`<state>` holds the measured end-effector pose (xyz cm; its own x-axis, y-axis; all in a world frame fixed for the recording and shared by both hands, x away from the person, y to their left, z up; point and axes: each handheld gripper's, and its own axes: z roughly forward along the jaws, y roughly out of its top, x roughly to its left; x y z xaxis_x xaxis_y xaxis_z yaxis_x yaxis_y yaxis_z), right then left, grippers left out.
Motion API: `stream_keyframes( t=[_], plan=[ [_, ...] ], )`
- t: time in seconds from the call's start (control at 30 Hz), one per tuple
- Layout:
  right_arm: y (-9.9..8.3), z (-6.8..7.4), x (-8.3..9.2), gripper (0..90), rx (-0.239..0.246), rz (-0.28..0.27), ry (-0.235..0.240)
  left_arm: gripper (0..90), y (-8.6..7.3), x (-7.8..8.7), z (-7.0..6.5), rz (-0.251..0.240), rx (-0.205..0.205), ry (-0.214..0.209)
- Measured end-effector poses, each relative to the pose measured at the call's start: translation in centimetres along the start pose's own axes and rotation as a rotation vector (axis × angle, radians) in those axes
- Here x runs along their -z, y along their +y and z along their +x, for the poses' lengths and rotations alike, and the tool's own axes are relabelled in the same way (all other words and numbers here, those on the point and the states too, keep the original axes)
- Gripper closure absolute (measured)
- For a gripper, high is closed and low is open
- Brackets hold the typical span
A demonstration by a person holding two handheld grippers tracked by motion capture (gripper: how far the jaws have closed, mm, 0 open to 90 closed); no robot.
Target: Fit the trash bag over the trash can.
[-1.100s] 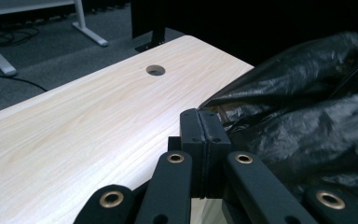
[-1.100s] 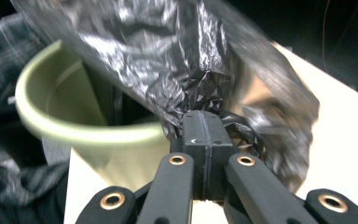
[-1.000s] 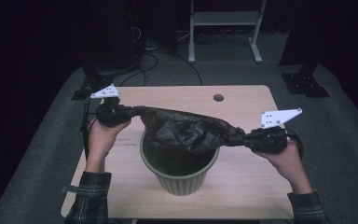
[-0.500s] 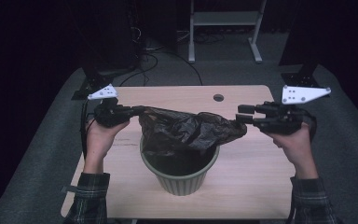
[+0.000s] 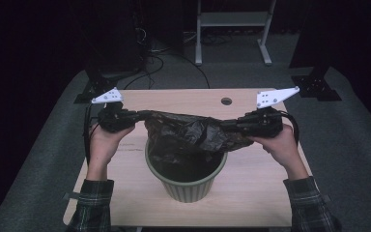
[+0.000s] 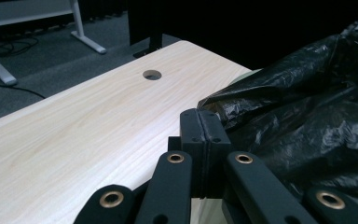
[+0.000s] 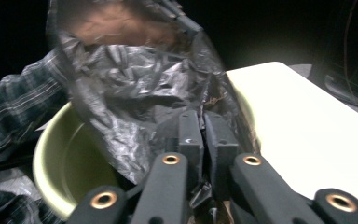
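You hold one crinkled black plastic bag [image 5: 188, 135] stretched above the one round green bin [image 5: 188, 186] (ribbed sides); your left gripper [image 5: 137, 116] pinches one edge, your right gripper [image 5: 227, 126], jaws just closing, clamps the other.

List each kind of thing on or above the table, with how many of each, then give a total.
Bag: 1
Bin: 1
Left gripper and right gripper: 2
Total: 4
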<state>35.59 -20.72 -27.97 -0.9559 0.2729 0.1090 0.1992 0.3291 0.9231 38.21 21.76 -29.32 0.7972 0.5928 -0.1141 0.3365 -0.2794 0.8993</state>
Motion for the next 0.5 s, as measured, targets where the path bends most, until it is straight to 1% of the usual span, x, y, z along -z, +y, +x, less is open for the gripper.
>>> stream_keyframes(
  t=[0.07, 0.17, 0.23, 0.3, 0.33, 0.43, 0.5],
  plan=[
    [-0.4, 0.8, 0.3, 88.3, 0.014, -0.012, 0.009, 89.8, -0.3, 0.2, -0.1, 0.004, 0.002, 0.006],
    [-1.5, 3.3, 0.8, 88.2, 0.052, 0.002, 0.037, 89.8, -0.8, 0.7, -0.2, 0.011, 0.0, 0.013],
    [-2.5, 5.1, 0.9, 89.0, 0.073, 0.027, 0.046, 89.8, -1.2, 1.0, -0.4, 0.017, 0.0, 0.018],
    [-3.7, 6.8, 0.9, 89.4, 0.074, 0.039, 0.08, 89.8, -1.7, 1.2, -0.6, 0.024, 0.001, 0.027],
    [-4.3, 7.4, 0.9, 89.4, 0.077, 0.049, 0.09, 89.9, -1.8, 1.3, -0.6, 0.025, 0.004, 0.031],
    [-5.9, 8.5, 1.0, 89.6, 0.071, 0.063, 0.117, 89.8, -2.5, 1.5, -0.3, 0.024, 0.016, 0.039],
    [-6.9, 8.7, 0.8, 89.6, 0.058, 0.085, 0.125, 89.8, -2.9, 1.5, -0.1, 0.024, 0.028, 0.044]
  ],
)
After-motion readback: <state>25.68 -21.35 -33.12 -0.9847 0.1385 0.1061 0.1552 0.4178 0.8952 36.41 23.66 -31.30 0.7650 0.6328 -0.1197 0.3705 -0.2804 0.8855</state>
